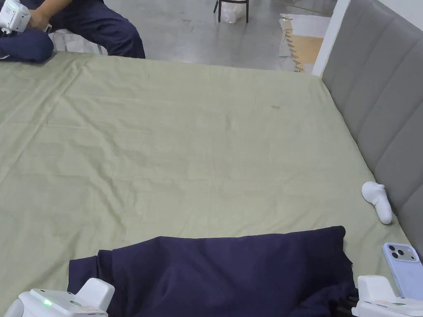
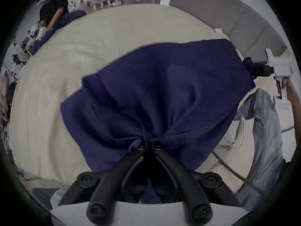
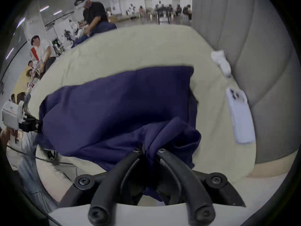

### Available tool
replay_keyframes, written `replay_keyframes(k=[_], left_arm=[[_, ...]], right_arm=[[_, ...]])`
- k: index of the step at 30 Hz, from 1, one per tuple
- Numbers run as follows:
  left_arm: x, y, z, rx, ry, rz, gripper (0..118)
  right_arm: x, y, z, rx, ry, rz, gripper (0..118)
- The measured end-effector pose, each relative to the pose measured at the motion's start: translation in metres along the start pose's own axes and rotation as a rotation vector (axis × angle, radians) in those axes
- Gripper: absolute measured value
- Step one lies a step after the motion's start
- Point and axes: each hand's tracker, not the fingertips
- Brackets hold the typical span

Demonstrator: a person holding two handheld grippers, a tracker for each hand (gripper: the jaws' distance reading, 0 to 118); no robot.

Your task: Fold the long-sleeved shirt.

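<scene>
Now we hold the navy shirt (image 1: 231, 268) low in the frame on the green sheet (image 1: 186, 136) — left gripper (image 2: 149, 144) and right gripper (image 3: 149, 150) both clamped on bunched cloth

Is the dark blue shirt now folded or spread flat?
Folded: the shirt lies doubled in layers on the bed, both tongs, left and right, shut on its near edge.

- shirt (image 1: 231, 268): plain dark navy;
- bed sheet (image 1: 186, 144): pale green, unpatterned;
- headboard (image 1: 380, 103): grey;
- phone (image 1: 407, 268): light blue;
- controller (image 1: 376, 201): white
</scene>
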Motion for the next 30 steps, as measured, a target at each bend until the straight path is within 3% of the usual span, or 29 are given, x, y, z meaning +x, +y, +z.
replay_keyframes(k=[3, 4, 5, 6, 7, 8, 10, 15, 17, 18, 19, 20, 21, 23, 26, 27, 28, 29, 30], left_arm=[[-0.013, 0.006, -0.003, -0.007, -0.012, 0.041, 9], [-0.015, 0.006, 0.000, 0.003, -0.014, 0.047, 16], [-0.013, 0.004, 0.003, 0.025, -0.009, 0.051, 33], [-0.013, 0.002, 0.011, 0.073, -0.005, 0.062, 76], [-0.016, 0.002, 0.023, 0.132, 0.015, 0.078, 101], [-0.018, 0.003, 0.031, 0.170, 0.025, 0.092, 111], [-0.015, 0.003, 0.071, 0.355, 0.070, 0.127, 105], [0.002, 0.045, 0.129, 0.642, 0.304, 0.231, 109], [-0.004, 0.054, 0.128, 0.780, 0.362, 0.254, 104], [-0.005, 0.060, 0.129, 0.840, 0.371, 0.245, 82], [-0.004, 0.065, 0.129, 0.902, 0.380, 0.214, 51], [-0.005, 0.073, 0.128, 0.910, 0.410, 0.217, 11], [-0.010, 0.077, 0.127, 0.914, 0.404, 0.248, 5], [-0.021, 0.083, 0.132, 0.890, 0.315, 0.269, 4], [-0.017, 0.084, 0.133, 0.888, 0.370, 0.245, 4], [-0.020, 0.081, 0.133, 0.882, 0.369, 0.263, 10], [-0.026, 0.077, 0.133, 0.875, 0.331, 0.289, 22], [-0.040, 0.073, 0.131, 0.830, 0.261, 0.312, 43], [-0.051, 0.069, 0.127, 0.775, 0.209, 0.337, 83]], right_arm=[[-0.006, 0.002, -0.008, -0.023, -0.018, 0.036, 11], [-0.008, 0.001, -0.007, -0.014, -0.016, 0.032, 24], [-0.011, 0.002, -0.005, 0.012, -0.028, 0.047, 51], [-0.016, 0.004, 0.002, 0.040, -0.059, 0.094, 96], [-0.022, 0.006, 0.012, 0.056, -0.097, 0.123, 118], [-0.026, 0.008, 0.022, 0.082, -0.111, 0.119, 118], [-0.041, 0.018, 0.056, 0.233, -0.081, 0.117, 117], [-0.085, 0.064, 0.095, 0.619, -0.111, 0.143, 117], [-0.105, 0.080, 0.097, 0.761, -0.121, 0.185, 108], [-0.114, 0.087, 0.097, 0.822, -0.120, 0.203, 78], [-0.120, 0.095, 0.091, 0.871, -0.117, 0.204, 41], [-0.127, 0.102, 0.088, 0.899, -0.154, 0.191, 5], [-0.134, 0.104, 0.087, 0.955, -0.198, 0.166, 0], [-0.138, 0.114, 0.084, 0.912, -0.147, 0.169, 0], [-0.143, 0.119, 0.083, 0.925, -0.155, 0.161, 0], [-0.144, 0.121, 0.086, 0.922, -0.150, 0.163, 0], [-0.145, 0.122, 0.087, 0.922, -0.149, 0.168, 0], [-0.145, 0.121, 0.087, 0.925, -0.152, 0.173, 0], [-0.146, 0.121, 0.087, 0.927, -0.152, 0.178, 0]])
